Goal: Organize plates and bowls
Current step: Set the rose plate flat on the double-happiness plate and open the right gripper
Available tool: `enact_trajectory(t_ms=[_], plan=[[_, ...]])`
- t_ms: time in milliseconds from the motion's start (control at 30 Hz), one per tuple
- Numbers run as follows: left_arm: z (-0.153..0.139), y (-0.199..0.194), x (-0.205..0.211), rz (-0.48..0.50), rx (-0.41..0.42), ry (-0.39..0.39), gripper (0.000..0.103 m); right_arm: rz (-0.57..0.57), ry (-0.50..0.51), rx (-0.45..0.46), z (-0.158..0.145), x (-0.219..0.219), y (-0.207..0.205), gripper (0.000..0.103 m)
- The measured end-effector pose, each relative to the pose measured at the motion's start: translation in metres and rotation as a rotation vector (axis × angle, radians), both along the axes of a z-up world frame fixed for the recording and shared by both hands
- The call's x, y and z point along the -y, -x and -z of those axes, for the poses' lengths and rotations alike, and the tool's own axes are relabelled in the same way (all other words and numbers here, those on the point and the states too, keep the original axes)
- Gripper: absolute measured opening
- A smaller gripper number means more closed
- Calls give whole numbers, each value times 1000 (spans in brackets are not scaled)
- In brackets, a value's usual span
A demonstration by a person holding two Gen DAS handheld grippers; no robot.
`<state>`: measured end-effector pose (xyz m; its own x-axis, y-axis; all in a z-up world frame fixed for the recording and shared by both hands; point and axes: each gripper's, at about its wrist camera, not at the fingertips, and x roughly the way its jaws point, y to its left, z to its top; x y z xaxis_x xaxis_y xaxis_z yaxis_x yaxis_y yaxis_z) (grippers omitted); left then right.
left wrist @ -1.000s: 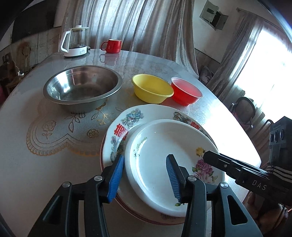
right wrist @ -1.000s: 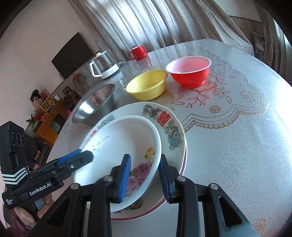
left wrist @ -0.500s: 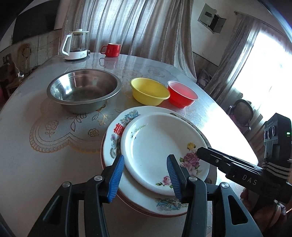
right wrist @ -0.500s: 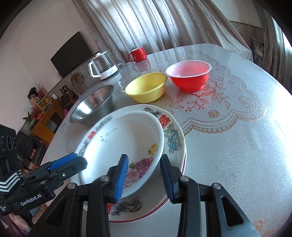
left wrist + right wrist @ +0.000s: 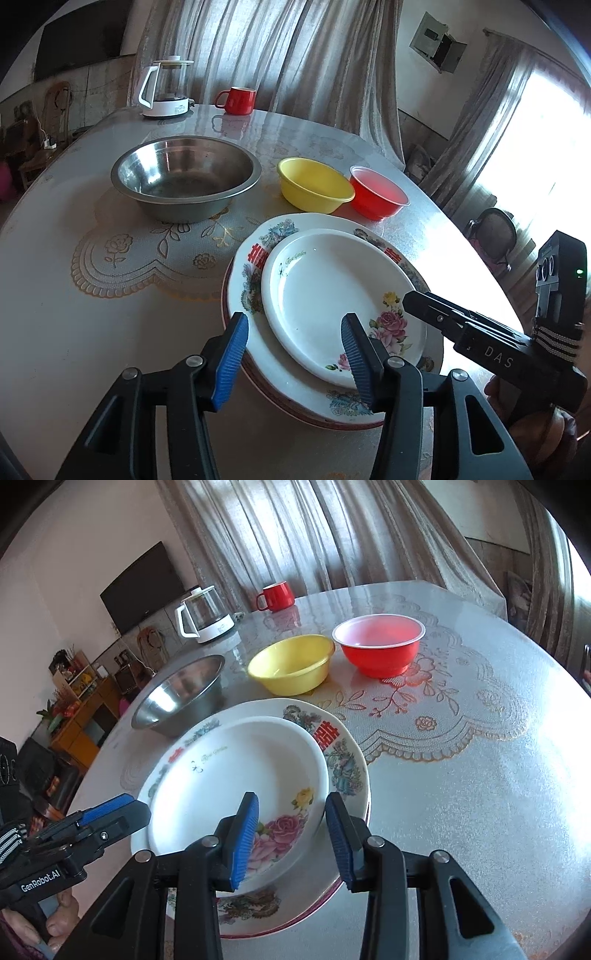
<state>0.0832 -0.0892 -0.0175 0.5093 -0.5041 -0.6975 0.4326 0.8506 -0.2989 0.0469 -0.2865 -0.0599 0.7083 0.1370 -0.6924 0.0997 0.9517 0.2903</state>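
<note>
A white rose-pattern plate [image 5: 332,291] [image 5: 236,775] lies on a larger patterned plate [image 5: 255,273] [image 5: 343,764] at the near side of the table. My left gripper [image 5: 293,354] [image 5: 133,810] is open and its jaws are opening. One finger is outside the plates' left edge, the other over the white plate, and the pads are off it. My right gripper [image 5: 291,842] [image 5: 413,301] stands open astride the white plate's right rim without pressing it. Behind the plates stand a steel bowl [image 5: 184,177] [image 5: 177,698], a yellow bowl [image 5: 314,184] [image 5: 291,664] and a red bowl [image 5: 376,195] [image 5: 380,646].
A glass kettle [image 5: 166,88] [image 5: 205,616] and a red mug [image 5: 238,99] [image 5: 277,596] stand at the table's far edge, before the curtains. A chair [image 5: 495,229] is beyond the right edge. A dark red rim shows under the large plate.
The white plate was held tilted by both grippers and now lies flat on the large plate. Both grippers have let go, spread wider and drawn back a little.
</note>
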Motion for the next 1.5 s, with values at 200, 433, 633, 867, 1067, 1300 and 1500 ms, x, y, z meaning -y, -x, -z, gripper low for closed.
enact_trajectory(t_ms=[200, 433, 633, 867, 1067, 1300, 1500], plan=[[1, 1, -2, -5, -5, 4, 55, 3, -26, -4, 1, 3, 1, 39], [0, 3, -4, -14, -1, -3, 55, 1, -34, -7, 0, 3, 3, 40], [-4, 6, -4, -29, 21, -27, 55, -1, -41, -14, -1, 2, 5, 40], [-8, 9, -4, -47, 25, -49, 56, -2, -45, -10, -2, 1, 8, 40], [-10, 12, -8, -49, 22, -43, 57, -4, -50, -2, -4, 0, 9, 43], [-10, 11, -13, -63, 8, -36, 58, -13, -52, 6, -8, -3, 8, 44], [-6, 8, -19, -86, -4, -45, 58, -45, -43, 10, -13, -13, 3, 44]])
